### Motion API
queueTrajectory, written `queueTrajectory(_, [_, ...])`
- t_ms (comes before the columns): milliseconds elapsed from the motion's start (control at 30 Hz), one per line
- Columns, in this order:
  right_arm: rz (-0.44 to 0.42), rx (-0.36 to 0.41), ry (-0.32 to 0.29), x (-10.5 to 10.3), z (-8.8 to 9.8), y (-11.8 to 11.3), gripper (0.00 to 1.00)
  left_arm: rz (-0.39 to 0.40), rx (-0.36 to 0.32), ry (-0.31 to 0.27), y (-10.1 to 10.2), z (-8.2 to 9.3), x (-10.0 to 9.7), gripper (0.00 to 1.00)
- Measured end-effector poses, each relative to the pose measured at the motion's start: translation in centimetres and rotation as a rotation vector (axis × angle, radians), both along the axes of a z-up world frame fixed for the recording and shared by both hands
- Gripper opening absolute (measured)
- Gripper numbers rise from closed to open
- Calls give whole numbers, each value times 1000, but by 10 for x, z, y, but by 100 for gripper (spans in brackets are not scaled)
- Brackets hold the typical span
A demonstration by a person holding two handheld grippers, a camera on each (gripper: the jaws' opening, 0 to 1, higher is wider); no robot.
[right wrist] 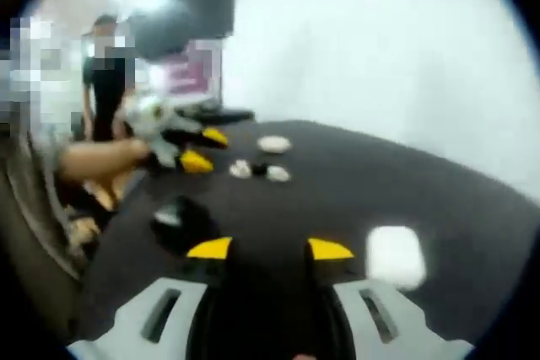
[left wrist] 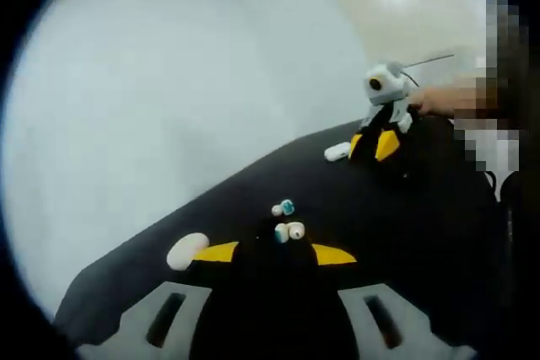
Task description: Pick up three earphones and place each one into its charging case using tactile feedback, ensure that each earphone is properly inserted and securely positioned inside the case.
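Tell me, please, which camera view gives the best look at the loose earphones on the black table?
The left gripper view: the earphones lie just ahead of the left gripper, white and teal parts distinguishable. In the right gripper view they are small blurred white blobs farther off.

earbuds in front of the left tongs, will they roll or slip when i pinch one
Probably yes. The earbuds look small and rounded, lying loose on the black table, so a nudge may roll them. Their smooth-looking shells could squirt out of the open left tongs; a slow, centred pinch seems safest.
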State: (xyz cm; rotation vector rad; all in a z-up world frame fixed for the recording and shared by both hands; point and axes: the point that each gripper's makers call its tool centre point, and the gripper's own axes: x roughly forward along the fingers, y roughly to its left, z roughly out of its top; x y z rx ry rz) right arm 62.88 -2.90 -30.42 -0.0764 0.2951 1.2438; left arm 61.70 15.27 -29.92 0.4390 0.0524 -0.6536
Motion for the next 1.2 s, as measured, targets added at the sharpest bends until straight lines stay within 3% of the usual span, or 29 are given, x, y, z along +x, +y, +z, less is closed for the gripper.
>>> queueTrajectory(100, [78, 72, 198, -27, 5, 13, 34, -2, 1, 2, 0, -1, 0, 29])
queueTrajectory(133, [94, 63, 225, -33, 2, 17, 34, -4, 2, 3, 0, -1, 0, 29])
queueTrajectory(233, [144, -32, 199, -47, -11, 27, 35, -6, 2, 5, -1, -1, 0, 29])
queueTrajectory(300, [156, -10, 221, -54, -7, 36, 37, -8, 3, 6, -1, -1, -1, 29])
queueTrajectory(333, [162, -10, 262, -59, -7, 40, 37, -9, 5, 7, -2, -1, -1, 29])
queueTrajectory(500, [148, 5, 269, -60, -7, 55, 39, -11, 7, 6, -2, -2, -1, 29])
queueTrajectory(533, [145, -13, 232, -60, -9, 57, 39, -12, 6, 6, -2, -2, -1, 29])
queueTrajectory(700, [222, -104, -113, -65, -17, 61, 36, -12, 7, 7, -2, -2, -1, 29])
queueTrajectory(767, [218, -76, -88, -68, -18, 60, 35, -14, 7, 6, -2, -2, -1, 29])
queueTrajectory(900, [218, -66, -110, -70, -17, 60, 35, -19, 6, 11, -2, -3, -1, 29])
queueTrajectory(1000, [214, -67, -178, -72, -14, 62, 35, -39, -14, 21, -5, -2, -4, 29])
queueTrajectory(1033, [211, -67, -203, -63, -13, 60, 35, -58, -47, 30, -8, 1, -6, 29])
queueTrajectory(1200, [217, -74, -389, -71, -5, 61, 35, -189, -295, 131, -26, 27, -24, 26])
